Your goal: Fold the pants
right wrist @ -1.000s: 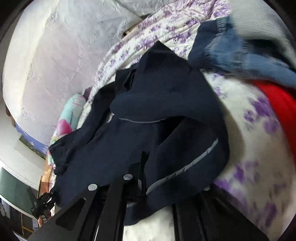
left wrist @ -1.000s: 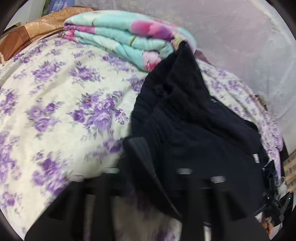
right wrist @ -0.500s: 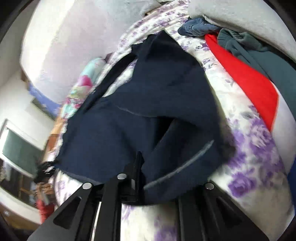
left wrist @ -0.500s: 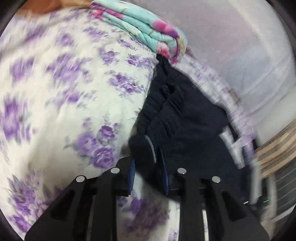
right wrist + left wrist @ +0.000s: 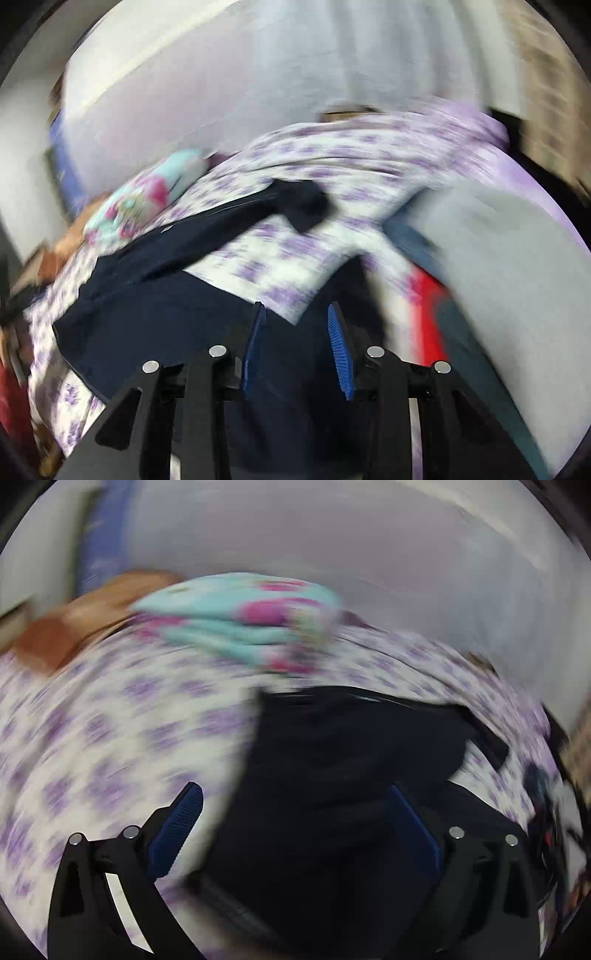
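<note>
your left gripper [image 5: 295,823] is black plastic. its pads [image 5: 177,827] are ribbed blue. your right gripper [image 5: 297,328] has silver screws [image 5: 217,350] too.

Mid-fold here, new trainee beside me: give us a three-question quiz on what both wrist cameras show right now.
1. True or false: the left gripper is clamped on the dark navy pants.
2. What lies on the floral bedsheet beyond the pants in the left wrist view?
A. a red towel
B. a folded turquoise and pink blanket
C. a laptop
3. Fill in: the right gripper has its jaws ____.

Key:
1. False; its jaws have just been opening and now stand wide, pads clear of the cloth.
2. B
3. open; just been opening, nothing pinched.
</note>
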Demonstrator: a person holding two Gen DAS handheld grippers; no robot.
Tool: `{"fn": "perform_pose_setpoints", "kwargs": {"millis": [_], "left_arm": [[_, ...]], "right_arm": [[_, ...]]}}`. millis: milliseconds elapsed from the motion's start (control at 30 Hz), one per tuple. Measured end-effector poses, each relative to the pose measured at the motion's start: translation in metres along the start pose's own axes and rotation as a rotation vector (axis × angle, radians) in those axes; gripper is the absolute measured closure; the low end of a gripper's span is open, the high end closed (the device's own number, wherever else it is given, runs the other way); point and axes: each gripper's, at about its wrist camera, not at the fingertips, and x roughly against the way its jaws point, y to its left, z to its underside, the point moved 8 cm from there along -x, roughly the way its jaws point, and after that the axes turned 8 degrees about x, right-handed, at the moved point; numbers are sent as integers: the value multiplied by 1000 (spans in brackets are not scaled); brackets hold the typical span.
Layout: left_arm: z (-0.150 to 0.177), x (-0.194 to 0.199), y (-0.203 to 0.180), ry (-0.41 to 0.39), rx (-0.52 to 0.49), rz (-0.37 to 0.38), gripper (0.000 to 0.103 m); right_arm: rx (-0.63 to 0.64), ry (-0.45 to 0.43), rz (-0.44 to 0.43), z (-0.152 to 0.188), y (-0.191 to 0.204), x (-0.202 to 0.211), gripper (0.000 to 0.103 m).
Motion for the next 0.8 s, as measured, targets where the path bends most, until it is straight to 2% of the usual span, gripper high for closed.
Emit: {"fn": "perform_pose_setpoints", "kwargs": {"millis": [33, 100, 167, 200, 267, 300, 367, 467, 533, 567, 667, 800], "left_arm": [[1, -9, -16, 6, -45, 9, 6], [-1, -36, -41, -2, -126, -22, 5], [2, -73, -46, -5, -197, -113, 5], [7, -85, -44, 15, -206, -130, 5], [29, -119, -26, 141, -176, -139, 5], [31, -125, -24, 159, -178, -151, 5], [29, -120, -32, 116, -239, -161, 5], [33, -126, -36, 131, -282, -201, 5], [32, -127, -35, 131, -279, -198, 5], [32, -128, -34, 132, -274, -193, 5], [32, -124, -29, 133, -265, -185, 5], [31, -119, -28, 118, -249, -183, 5]], "right_arm": [[40, 18, -4, -11, 12, -18, 68], [160, 77, 31, -35, 35, -64, 68], [285, 129, 107, -47, 46, -103, 69], [331, 149, 139, -47, 47, -117, 69], [393, 201, 180, -52, 36, -146, 69], [405, 230, 185, -54, 32, -161, 69], [429, 281, 195, -59, 21, -192, 71], [533, 311, 303, -65, 11, -221, 71], [571, 320, 361, -69, 2, -235, 74], [568, 318, 360, -70, -2, -240, 90], [538, 283, 338, -74, -4, -235, 91], [368, 194, 194, -98, 3, -179, 91]]}}
